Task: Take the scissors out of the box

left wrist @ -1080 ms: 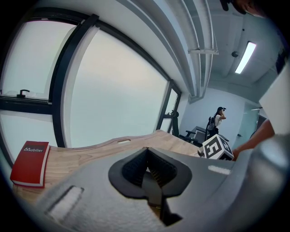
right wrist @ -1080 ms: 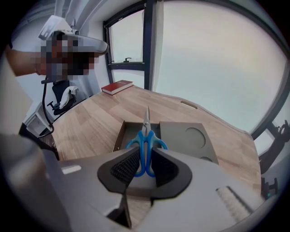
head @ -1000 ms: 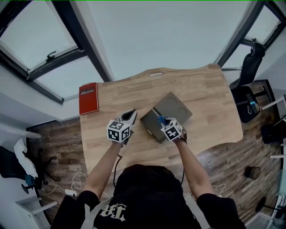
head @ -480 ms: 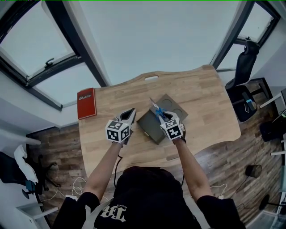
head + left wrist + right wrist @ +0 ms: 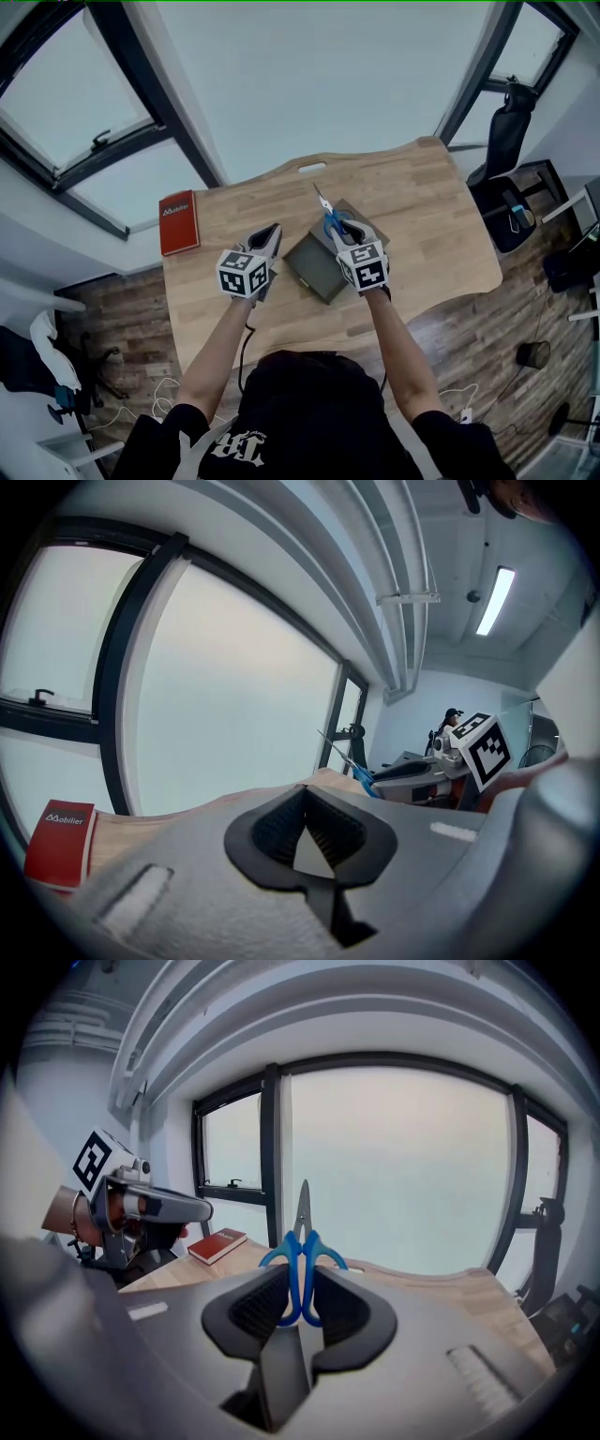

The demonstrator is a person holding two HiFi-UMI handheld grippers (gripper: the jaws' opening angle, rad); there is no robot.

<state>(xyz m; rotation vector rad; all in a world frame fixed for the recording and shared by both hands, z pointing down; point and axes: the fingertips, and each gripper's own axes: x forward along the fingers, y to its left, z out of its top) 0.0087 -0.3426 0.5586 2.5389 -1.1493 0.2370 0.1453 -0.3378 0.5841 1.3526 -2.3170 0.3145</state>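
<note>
The blue-handled scissors hang above the open grey box, blades pointing away from me. My right gripper is shut on their handles. In the right gripper view the scissors stand upright, handles pinched between the pads of the right gripper. My left gripper hovers just left of the box, apart from it. Seen from its own camera, the left gripper has its tips together with nothing in them, and the scissors show beyond it to the right.
The box lies on a wooden table, its lid folded back behind the right gripper. A red book lies at the table's left edge. A black office chair stands beyond the right end.
The right gripper has risen with the scissors, lifting them out of the box and tipping the blades further up. The left gripper has risen a little.
</note>
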